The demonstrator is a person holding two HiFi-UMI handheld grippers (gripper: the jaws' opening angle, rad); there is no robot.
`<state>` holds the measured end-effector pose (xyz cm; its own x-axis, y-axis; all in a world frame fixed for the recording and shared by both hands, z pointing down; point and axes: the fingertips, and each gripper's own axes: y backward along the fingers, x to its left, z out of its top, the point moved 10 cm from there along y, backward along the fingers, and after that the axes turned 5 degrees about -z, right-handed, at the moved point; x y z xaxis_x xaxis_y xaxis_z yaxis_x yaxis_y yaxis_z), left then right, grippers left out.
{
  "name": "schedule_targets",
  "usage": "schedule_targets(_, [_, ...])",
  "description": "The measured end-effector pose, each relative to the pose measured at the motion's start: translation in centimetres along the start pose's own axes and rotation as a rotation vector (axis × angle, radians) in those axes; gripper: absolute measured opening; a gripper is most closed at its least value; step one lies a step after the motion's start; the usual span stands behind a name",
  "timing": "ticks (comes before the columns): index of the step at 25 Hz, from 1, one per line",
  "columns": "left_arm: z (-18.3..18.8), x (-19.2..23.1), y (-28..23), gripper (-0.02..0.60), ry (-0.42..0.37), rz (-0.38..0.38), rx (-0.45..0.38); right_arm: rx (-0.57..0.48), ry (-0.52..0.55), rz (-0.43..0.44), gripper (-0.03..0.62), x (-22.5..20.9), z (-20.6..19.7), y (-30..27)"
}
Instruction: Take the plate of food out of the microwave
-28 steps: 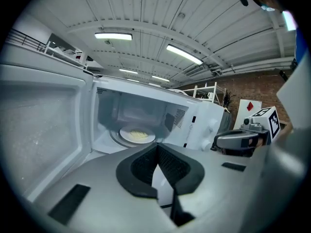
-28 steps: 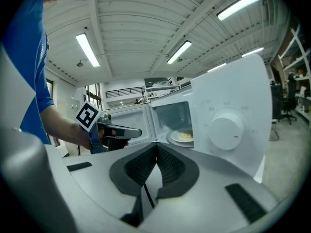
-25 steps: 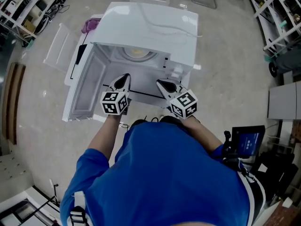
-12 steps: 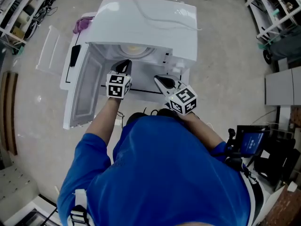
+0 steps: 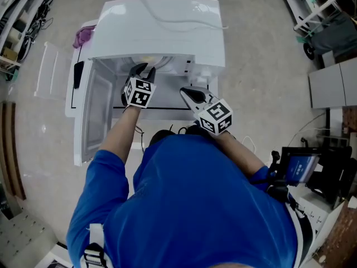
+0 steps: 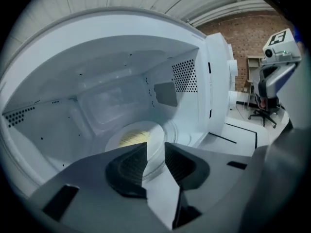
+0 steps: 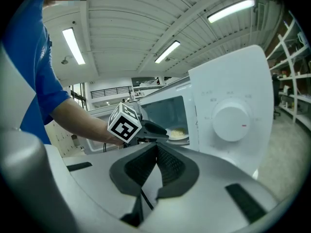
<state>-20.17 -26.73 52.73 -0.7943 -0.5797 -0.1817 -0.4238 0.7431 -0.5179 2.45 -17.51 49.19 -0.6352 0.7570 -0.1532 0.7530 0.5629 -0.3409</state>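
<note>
The white microwave [image 5: 167, 27] stands with its door [image 5: 89, 116] swung open to the left. On the turntable inside lies a white plate with yellow food [image 6: 132, 138], also seen through the opening in the right gripper view [image 7: 177, 133]. My left gripper [image 5: 140, 70] reaches into the cavity. Its jaws [image 6: 155, 146] have just been opening and now stand apart, with the plate's near rim showing in the gap, not pressed. My right gripper [image 5: 184, 92] hangs shut in front of the oven, its tips [image 7: 156, 147] together and empty.
The control panel with a round dial [image 7: 231, 123] is on the microwave's right side. A purple cloth [image 5: 83, 36] lies by the oven's back left corner. A white rack [image 5: 47, 71] lies on the floor to the left. A monitor [image 5: 299, 166] stands at the right.
My left gripper has moved forward from the oven's front into the cavity, rolling as it went, and its jaws have parted. The right gripper has stayed where it was.
</note>
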Motion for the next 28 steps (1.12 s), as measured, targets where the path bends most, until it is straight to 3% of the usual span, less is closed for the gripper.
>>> schedule_targets(3, [0.2, 0.1, -0.8, 0.104, -0.104, -0.002, 0.049, -0.005, -0.009, -0.017, 0.003, -0.3, 0.0, 0.3])
schedule_targets(9, [0.6, -0.2, -1.9, 0.104, -0.389, -0.028, 0.147, -0.013, -0.023, -0.042, 0.003, -0.9, 0.1, 1.0])
schedule_targets(18, [0.8, -0.9, -2.7, 0.104, -0.658, -0.061, 0.224, -0.033, -0.040, -0.058, 0.003, -0.8, 0.1, 1.2])
schedule_targets(22, [0.7, -1.2, -3.0, 0.082, -0.715, -0.076, 0.240, -0.041, -0.044, -0.065, 0.003, -0.8, 0.1, 1.3])
schedule_targets(28, [0.4, -1.5, -2.6, 0.029, -0.694, -0.091, 0.242, -0.042, -0.052, -0.078, 0.003, -0.9, -0.2, 1.8])
